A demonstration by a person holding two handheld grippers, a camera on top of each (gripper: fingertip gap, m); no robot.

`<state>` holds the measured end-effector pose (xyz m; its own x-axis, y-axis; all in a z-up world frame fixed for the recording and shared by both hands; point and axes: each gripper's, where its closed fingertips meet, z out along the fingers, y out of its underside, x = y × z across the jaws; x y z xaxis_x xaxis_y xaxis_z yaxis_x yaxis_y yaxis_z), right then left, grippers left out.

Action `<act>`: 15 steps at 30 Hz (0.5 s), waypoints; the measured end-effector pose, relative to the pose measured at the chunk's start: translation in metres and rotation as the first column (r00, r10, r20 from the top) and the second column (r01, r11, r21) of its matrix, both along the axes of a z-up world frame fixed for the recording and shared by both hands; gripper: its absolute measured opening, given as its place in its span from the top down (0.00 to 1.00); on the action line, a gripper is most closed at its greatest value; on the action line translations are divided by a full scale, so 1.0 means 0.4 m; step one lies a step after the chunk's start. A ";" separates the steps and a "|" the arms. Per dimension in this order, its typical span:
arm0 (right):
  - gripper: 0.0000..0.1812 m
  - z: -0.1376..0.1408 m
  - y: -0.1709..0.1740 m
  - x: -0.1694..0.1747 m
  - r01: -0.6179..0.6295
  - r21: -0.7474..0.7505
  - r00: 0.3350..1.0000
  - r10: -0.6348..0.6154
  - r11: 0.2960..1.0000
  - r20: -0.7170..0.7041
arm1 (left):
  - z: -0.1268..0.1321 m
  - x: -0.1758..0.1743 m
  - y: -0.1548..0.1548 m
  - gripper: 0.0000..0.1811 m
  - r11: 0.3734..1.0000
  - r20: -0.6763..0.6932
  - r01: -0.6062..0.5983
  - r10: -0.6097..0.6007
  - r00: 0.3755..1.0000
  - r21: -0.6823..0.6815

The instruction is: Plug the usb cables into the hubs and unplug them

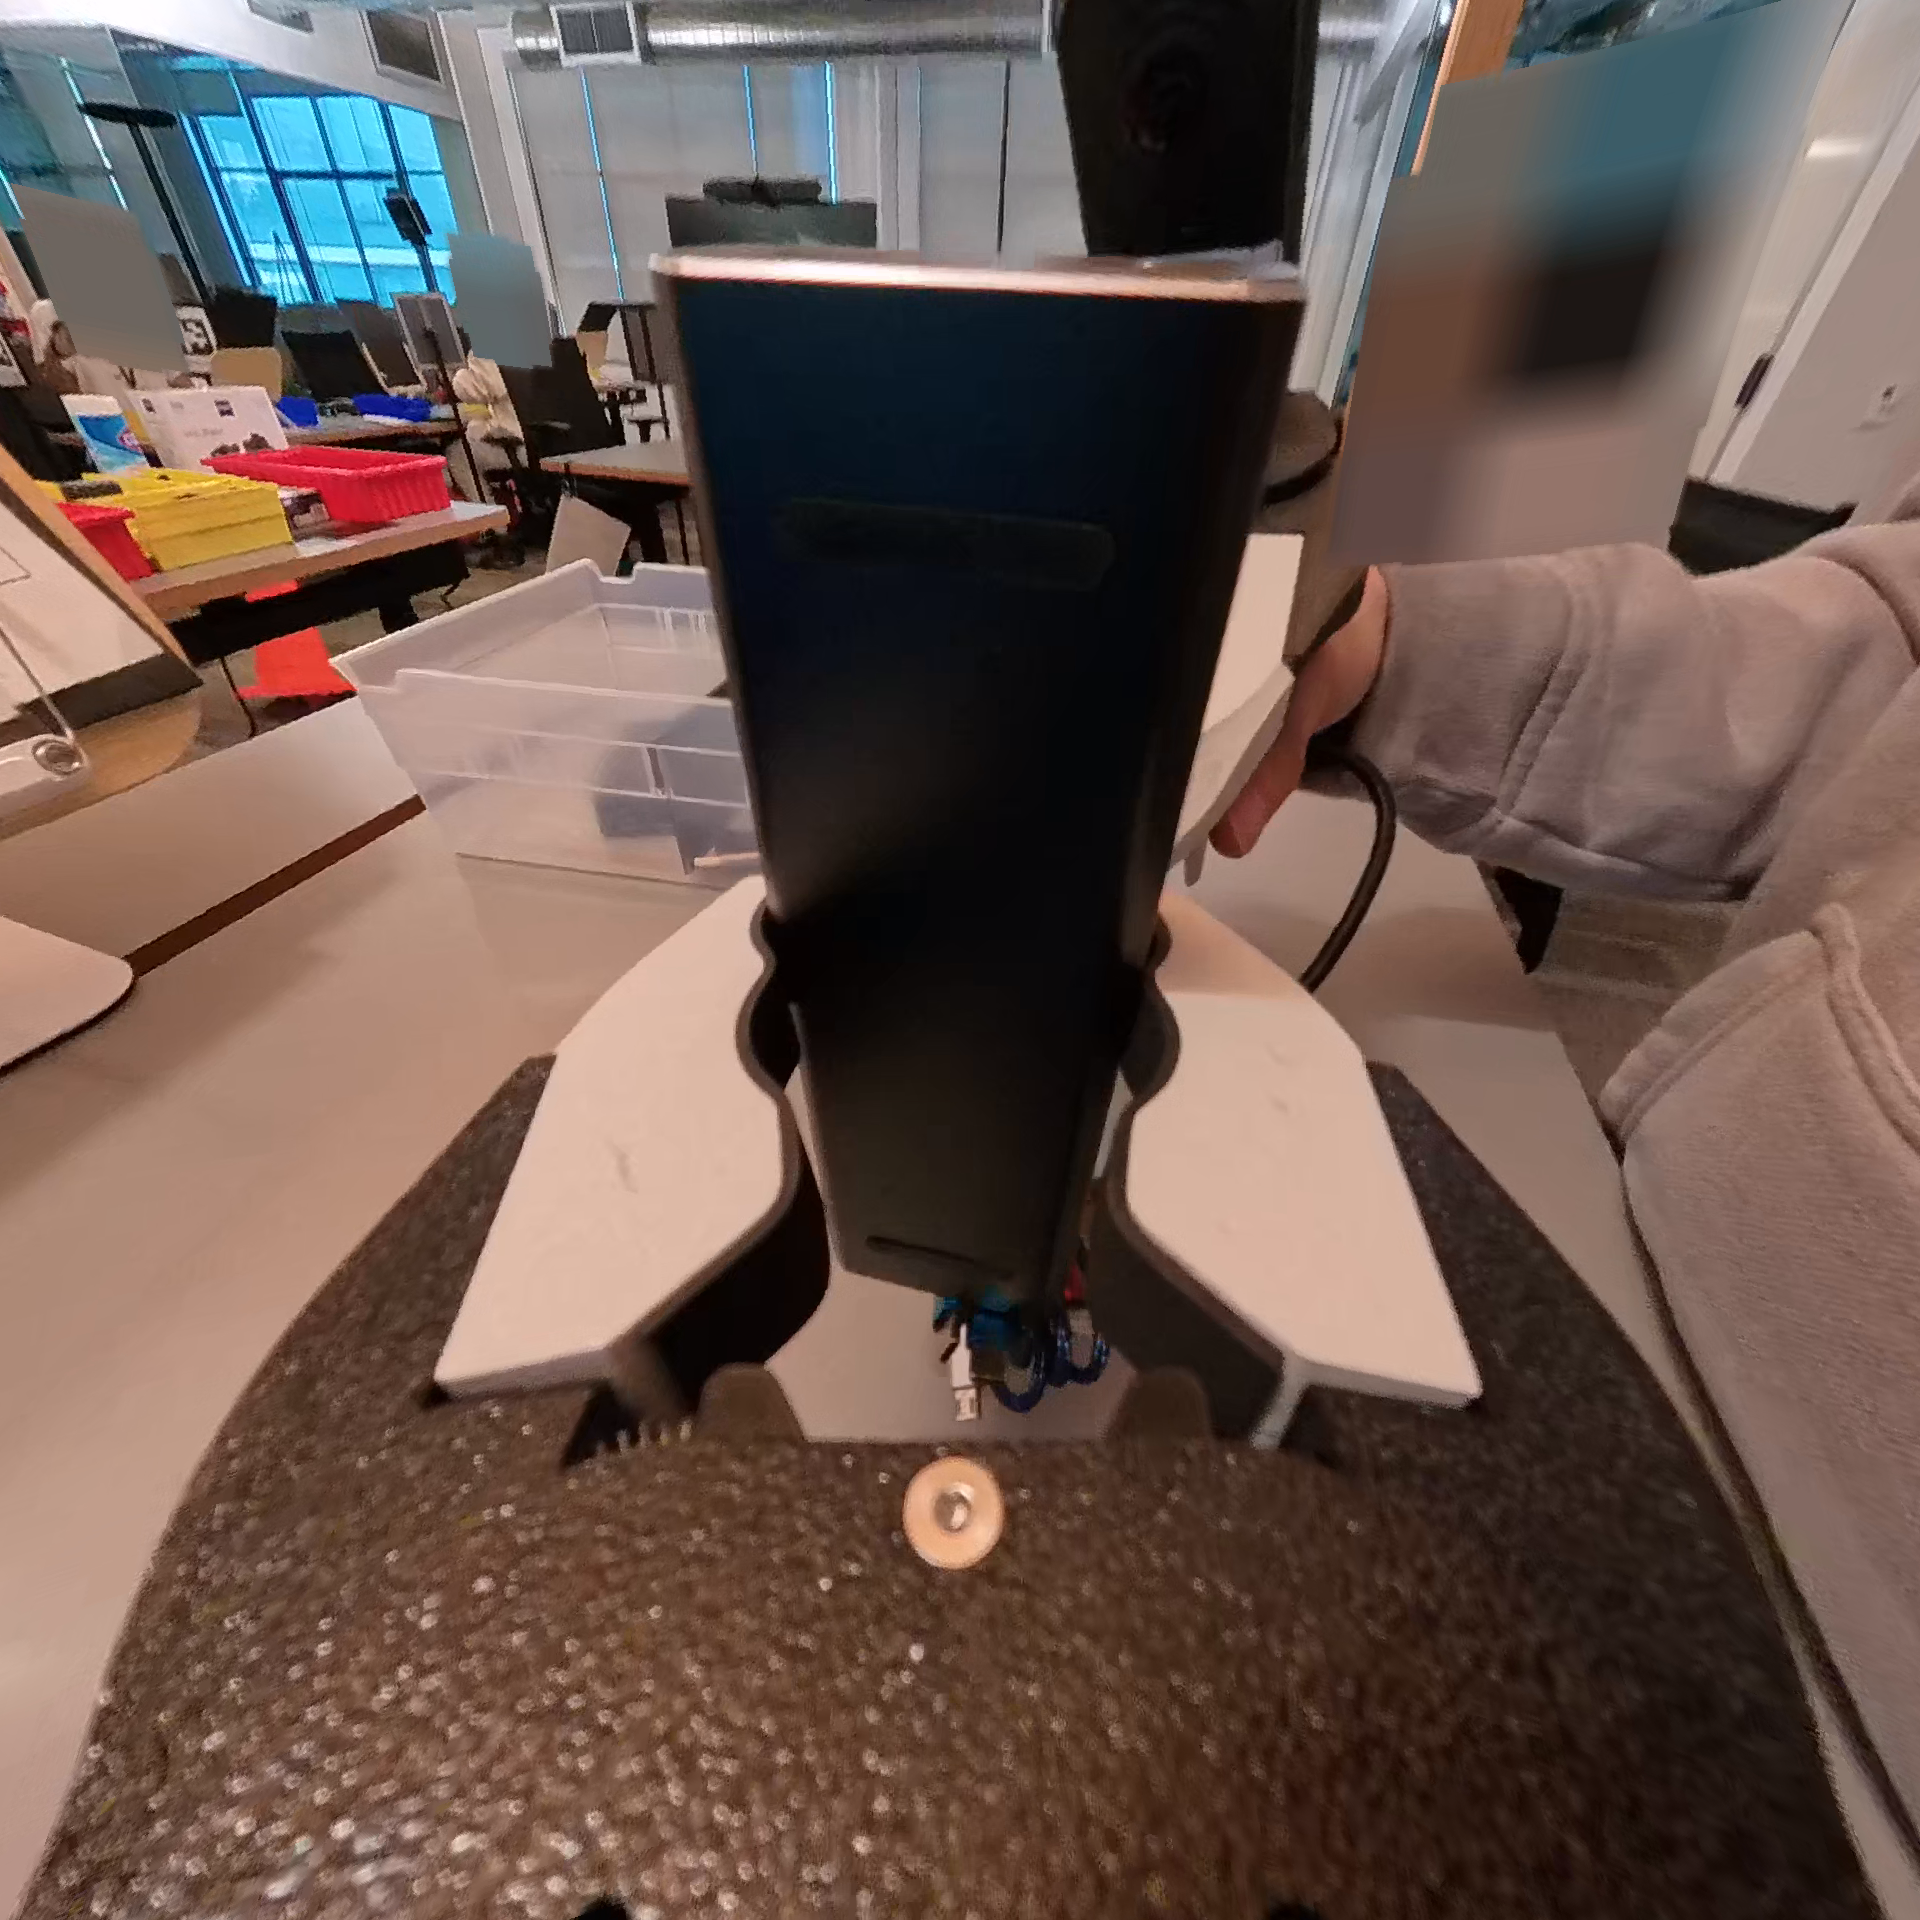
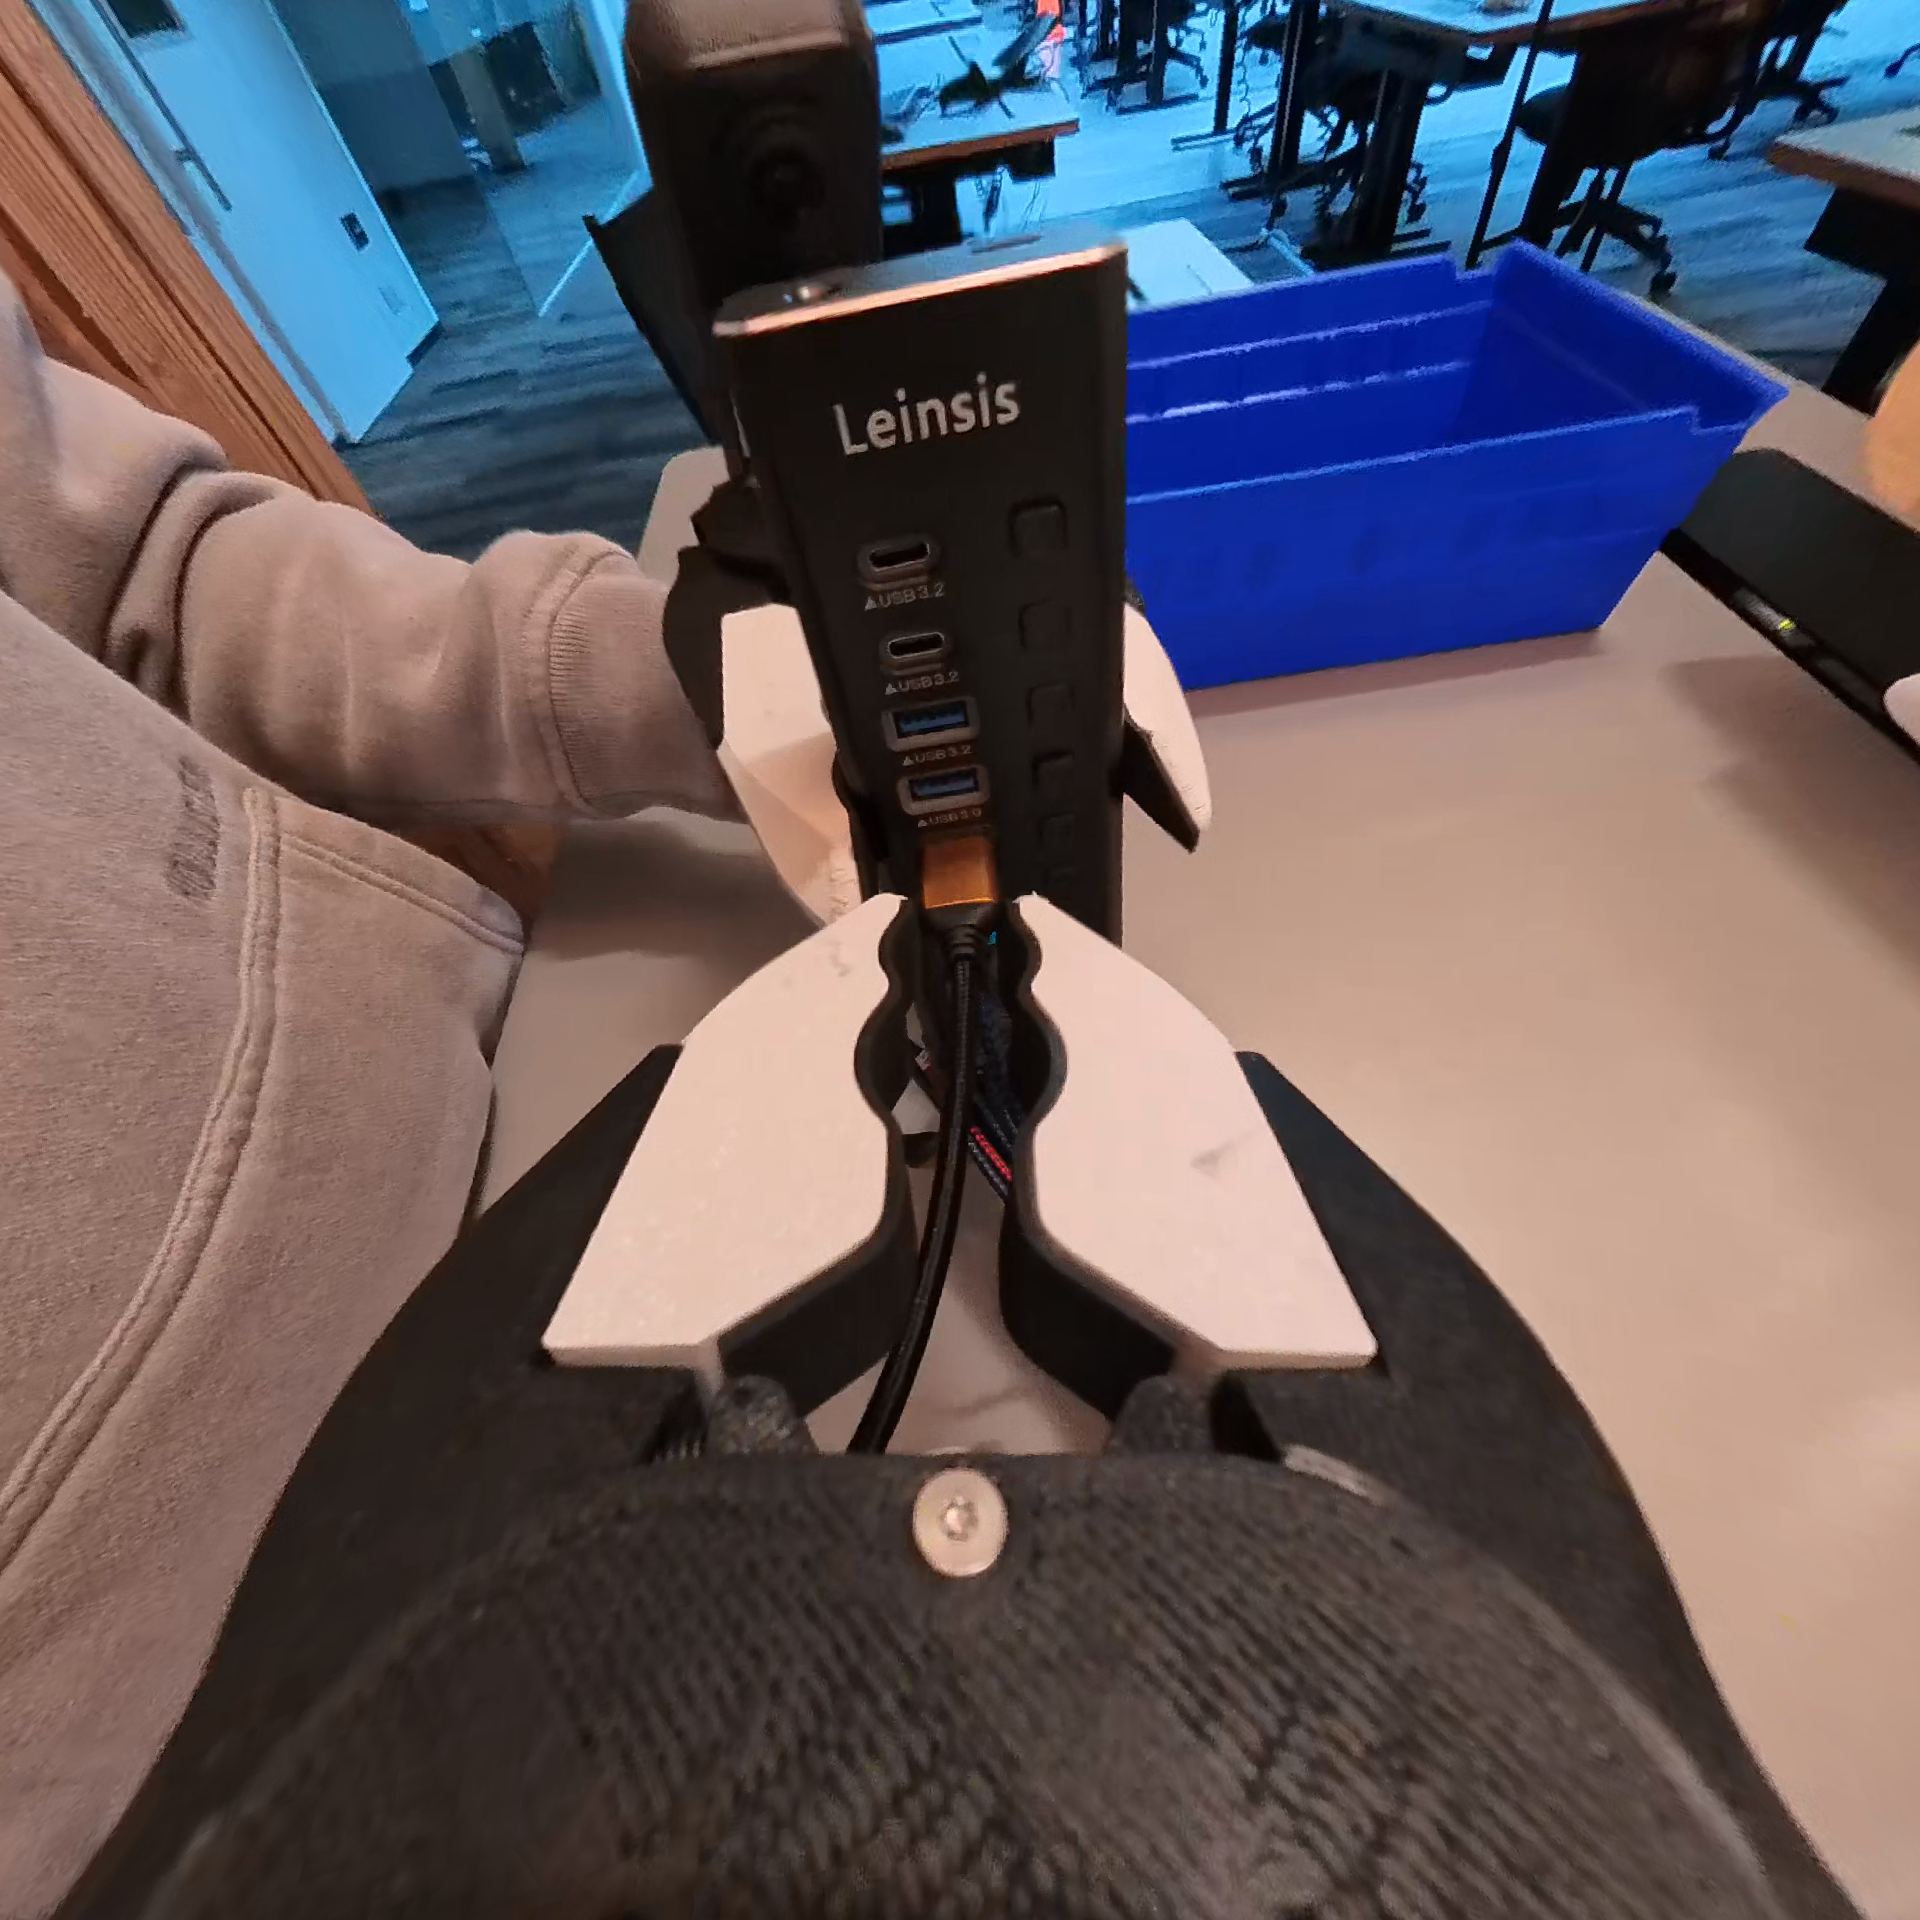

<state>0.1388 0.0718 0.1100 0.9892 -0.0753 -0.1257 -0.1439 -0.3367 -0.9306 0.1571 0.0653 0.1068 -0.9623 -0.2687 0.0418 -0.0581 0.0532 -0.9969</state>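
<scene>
A black USB hub (image 1: 966,623) stands upright between my left gripper's (image 1: 956,925) white fingers, which are shut on its lower part. The left wrist view shows its plain back. The right wrist view shows its port side (image 2: 977,499), with several empty ports in a column and the left gripper's fingers (image 2: 774,769) behind it. A gold USB plug (image 2: 958,868) on a black cable (image 2: 935,1195) sits in a lower port. My right gripper (image 2: 961,914) is shut around the plug's rear end. Blue and red braided cables (image 2: 995,1138) hang below the hub, also seen in the left wrist view (image 1: 1039,1345).
A clear plastic bin (image 1: 561,707) stands on the grey table (image 2: 1455,935) beyond the hub. A blue bin (image 2: 1403,499) stands at the table's far side, with a black device (image 2: 1808,561) beside it. A person's grey sleeve (image 2: 312,675) is close on the left.
</scene>
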 end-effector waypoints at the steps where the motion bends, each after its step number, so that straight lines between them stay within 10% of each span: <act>1: 0.92 0.006 -0.002 -0.001 0.007 -0.001 1.000 -0.007 1.000 0.022 | 0.007 0.002 0.004 0.66 1.000 -0.005 -0.004 0.004 1.000 -0.021; 8: 0.92 0.146 -0.234 0.100 0.184 0.117 0.981 -0.189 0.976 0.032 | 0.032 0.041 0.120 0.66 0.992 0.034 -0.106 0.104 0.994 0.064; 15: 0.92 0.296 -0.512 0.249 0.498 0.273 0.795 -0.559 0.823 0.236 | 0.070 0.026 0.103 0.66 0.994 0.008 -0.107 0.108 0.994 -0.034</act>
